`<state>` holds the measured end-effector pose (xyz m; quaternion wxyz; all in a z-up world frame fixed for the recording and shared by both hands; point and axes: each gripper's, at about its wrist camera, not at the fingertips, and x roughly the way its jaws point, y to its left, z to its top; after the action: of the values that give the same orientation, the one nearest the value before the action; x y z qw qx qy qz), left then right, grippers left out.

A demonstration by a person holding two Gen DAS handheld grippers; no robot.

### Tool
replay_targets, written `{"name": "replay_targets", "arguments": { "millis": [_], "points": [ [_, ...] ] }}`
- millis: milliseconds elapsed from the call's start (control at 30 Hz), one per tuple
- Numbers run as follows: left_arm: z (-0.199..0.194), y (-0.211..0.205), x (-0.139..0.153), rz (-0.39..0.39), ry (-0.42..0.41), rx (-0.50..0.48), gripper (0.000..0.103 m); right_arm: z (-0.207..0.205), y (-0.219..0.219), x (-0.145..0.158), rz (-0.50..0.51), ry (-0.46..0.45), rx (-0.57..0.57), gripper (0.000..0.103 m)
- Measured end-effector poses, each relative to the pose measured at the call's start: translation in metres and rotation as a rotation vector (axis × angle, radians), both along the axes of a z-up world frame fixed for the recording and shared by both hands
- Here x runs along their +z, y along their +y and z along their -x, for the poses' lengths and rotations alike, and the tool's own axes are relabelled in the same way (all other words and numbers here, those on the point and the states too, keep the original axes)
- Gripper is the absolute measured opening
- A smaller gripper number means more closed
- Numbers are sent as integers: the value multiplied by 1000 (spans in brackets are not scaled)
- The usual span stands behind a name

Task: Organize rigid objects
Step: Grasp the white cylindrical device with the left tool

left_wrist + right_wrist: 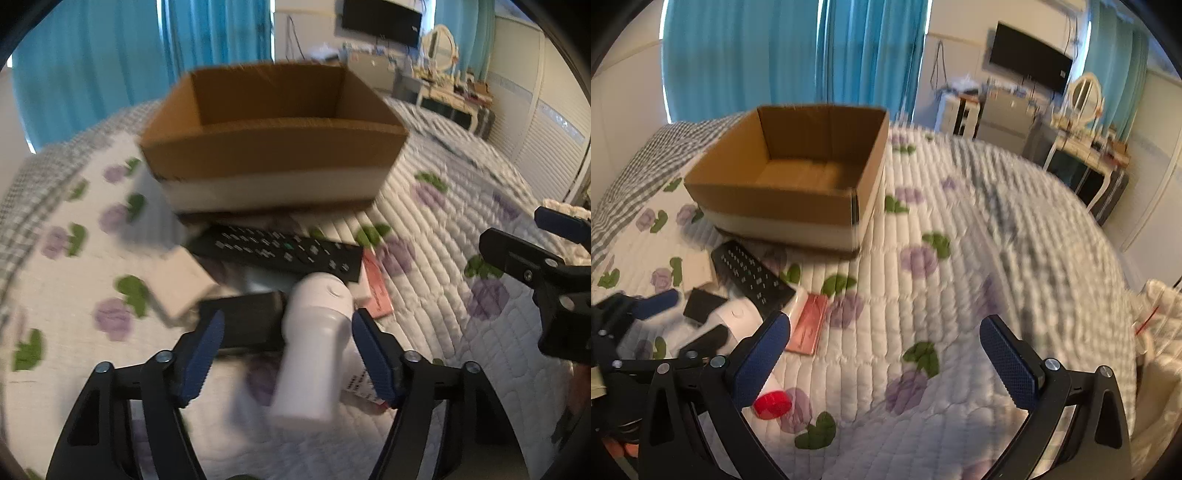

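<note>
The left tool (288, 350) is straddling the white bottle (314, 347), fingers apart — likely lining up a grasp for the box (273, 147) — while the right tool (886, 358) is hanging spread over the bed (960, 295).

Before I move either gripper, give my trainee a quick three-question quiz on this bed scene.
1. True or false: the cardboard box already holds the remote control.
2. Which object lies between the open fingers of the left gripper? A) the pink card B) the white bottle C) the red cap
3. Fill in: the right gripper is open above the ____, holding nothing.

Key: 1 false, the box looks empty and the remote lies on the quilt in front of it. 2 B. 3 quilt.
</note>
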<state>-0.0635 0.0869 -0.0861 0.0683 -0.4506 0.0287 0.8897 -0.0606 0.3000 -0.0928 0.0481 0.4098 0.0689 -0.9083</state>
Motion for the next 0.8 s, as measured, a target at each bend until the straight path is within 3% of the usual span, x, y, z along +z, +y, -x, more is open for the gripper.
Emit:
{"name": "replay_targets", "arguments": {
  "millis": [167, 267, 400, 567, 700, 800],
  "points": [
    [4, 12, -14, 14, -33, -55, 45, 2, 7, -6, 42, -31, 1, 103],
    [-1, 9, -8, 12, -29, -64, 45, -1, 5, -6, 41, -21, 7, 103],
    [-20, -7, 21, -10, 40, -42, 45, -5, -1, -3, 44, -6, 38, 103],
    [-48, -37, 49, 14, 106, 9, 45, -12, -29, -10, 23, -28, 157, 103],
    [-54, -61, 42, 65, 108, 78, 45, -19, -68, -29, -62, -80, 287, 100],
    [-52, -74, 31, 48, 74, 109, 45, -23, -94, -49, -116, -136, 367, 91]
  ]
}}
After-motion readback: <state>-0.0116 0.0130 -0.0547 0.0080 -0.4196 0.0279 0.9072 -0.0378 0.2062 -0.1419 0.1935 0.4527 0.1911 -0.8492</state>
